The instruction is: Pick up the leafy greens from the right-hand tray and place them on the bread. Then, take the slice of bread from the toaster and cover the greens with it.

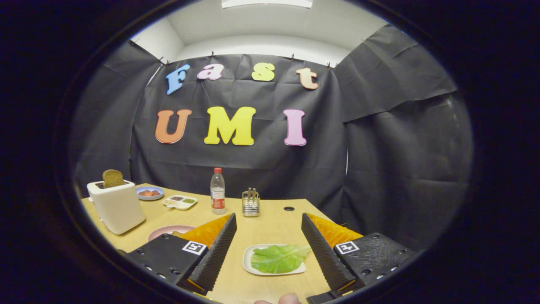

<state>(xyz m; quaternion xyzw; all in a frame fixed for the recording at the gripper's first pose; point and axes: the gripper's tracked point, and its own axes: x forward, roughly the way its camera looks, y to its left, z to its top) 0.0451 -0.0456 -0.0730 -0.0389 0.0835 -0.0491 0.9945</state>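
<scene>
Holding the gripper [268, 236] wide open, I am hovering over the crinkled green lettuce leaf [279, 258] on its white rectangular tray [249, 259], twelve o'clock between fingers; descending level, pinching the leaf edge only.

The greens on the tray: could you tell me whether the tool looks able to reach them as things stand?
Probably yes. The tool is open, and the greens lie on the tray between its fingers, with nothing over them.

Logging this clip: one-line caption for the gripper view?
Open gripper above the leafy greens on their tray; bread slice stands in the toaster.
</scene>
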